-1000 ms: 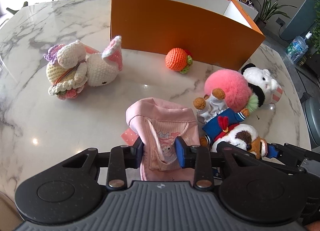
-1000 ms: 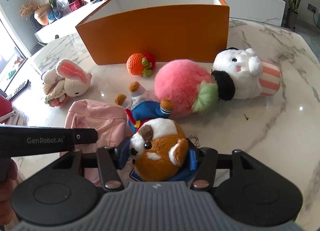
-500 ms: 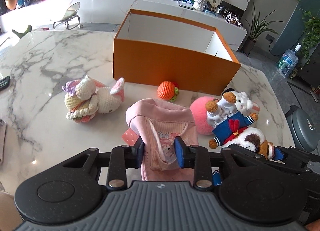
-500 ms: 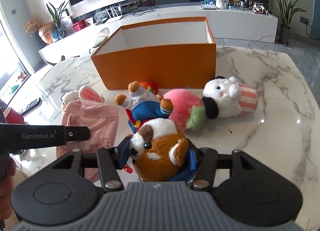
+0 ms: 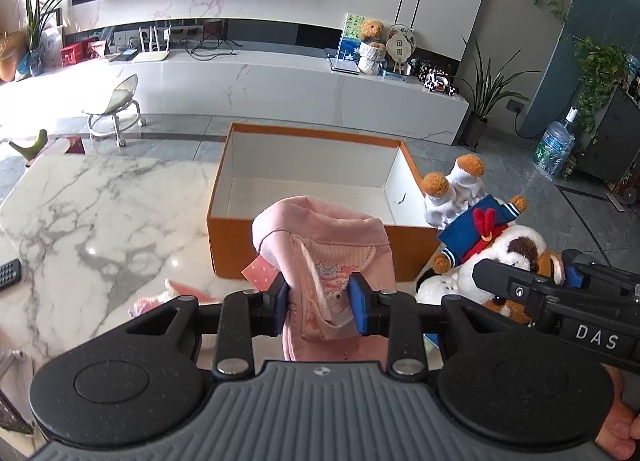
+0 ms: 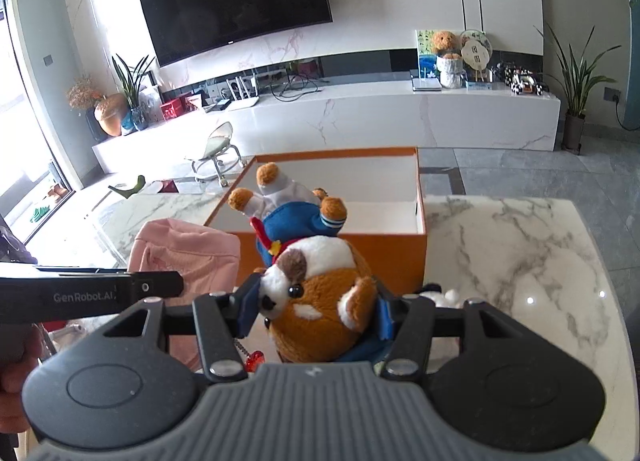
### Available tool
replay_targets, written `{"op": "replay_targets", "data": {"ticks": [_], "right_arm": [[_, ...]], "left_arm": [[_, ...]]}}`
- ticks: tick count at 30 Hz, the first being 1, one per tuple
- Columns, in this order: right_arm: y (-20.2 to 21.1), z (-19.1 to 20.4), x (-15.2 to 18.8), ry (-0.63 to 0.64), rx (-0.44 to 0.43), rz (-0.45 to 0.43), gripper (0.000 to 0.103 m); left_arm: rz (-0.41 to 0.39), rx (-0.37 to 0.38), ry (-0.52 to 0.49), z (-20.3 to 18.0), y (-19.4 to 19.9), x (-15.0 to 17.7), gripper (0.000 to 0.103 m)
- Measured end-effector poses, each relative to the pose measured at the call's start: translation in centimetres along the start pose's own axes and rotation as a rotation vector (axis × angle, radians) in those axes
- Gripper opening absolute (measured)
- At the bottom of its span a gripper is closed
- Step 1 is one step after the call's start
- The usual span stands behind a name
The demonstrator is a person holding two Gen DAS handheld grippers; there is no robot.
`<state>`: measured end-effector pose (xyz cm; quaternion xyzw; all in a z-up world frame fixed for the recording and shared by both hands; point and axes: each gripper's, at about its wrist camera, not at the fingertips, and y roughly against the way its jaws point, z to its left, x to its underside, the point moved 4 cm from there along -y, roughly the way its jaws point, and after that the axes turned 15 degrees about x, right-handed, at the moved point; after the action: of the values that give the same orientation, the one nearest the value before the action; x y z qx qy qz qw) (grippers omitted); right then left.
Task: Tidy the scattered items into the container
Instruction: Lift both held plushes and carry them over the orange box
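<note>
Box point(image 5: 304, 257) on the table point(image 5: 92, 221) — cap point(image 5: 320, 245) left, plush dog point(image 6: 320, 293) right.

Pink hat point(image 5: 320, 257) between fingers point(image 5: 358, 303)

I am in a living room at home. A big black flat TV point(image 6: 236, 1) hangs on the white marble wall. Under the TV runs a long, low white marble shelf point(image 6: 360, 117) with a small brown teddy bear point(image 6: 444, 41) on it. Green potted plants point(image 6: 576, 81) stand by the shelf's ends. A little round stool on wheels point(image 6: 216, 153) sits on the grey tiled floor point(image 6: 540, 169) before the shelf.
</note>
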<state>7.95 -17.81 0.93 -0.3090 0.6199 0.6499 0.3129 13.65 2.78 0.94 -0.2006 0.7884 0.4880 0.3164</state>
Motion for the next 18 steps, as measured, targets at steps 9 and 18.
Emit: {"op": "replay_targets", "data": {"ticks": [9,18], "right_arm": [[-3.4,-0.1,-8.0,0.007,0.009,-0.077,0.058],[-13.1,0.6,-12.8,0.024,0.018,-0.004,0.058]], "left_arm": [[-0.051,-0.018,-0.056,0.7,-2.9,-7.1,0.036],[-0.005,-0.023,-0.053,4.2,-10.5,-11.7,0.036]]}}
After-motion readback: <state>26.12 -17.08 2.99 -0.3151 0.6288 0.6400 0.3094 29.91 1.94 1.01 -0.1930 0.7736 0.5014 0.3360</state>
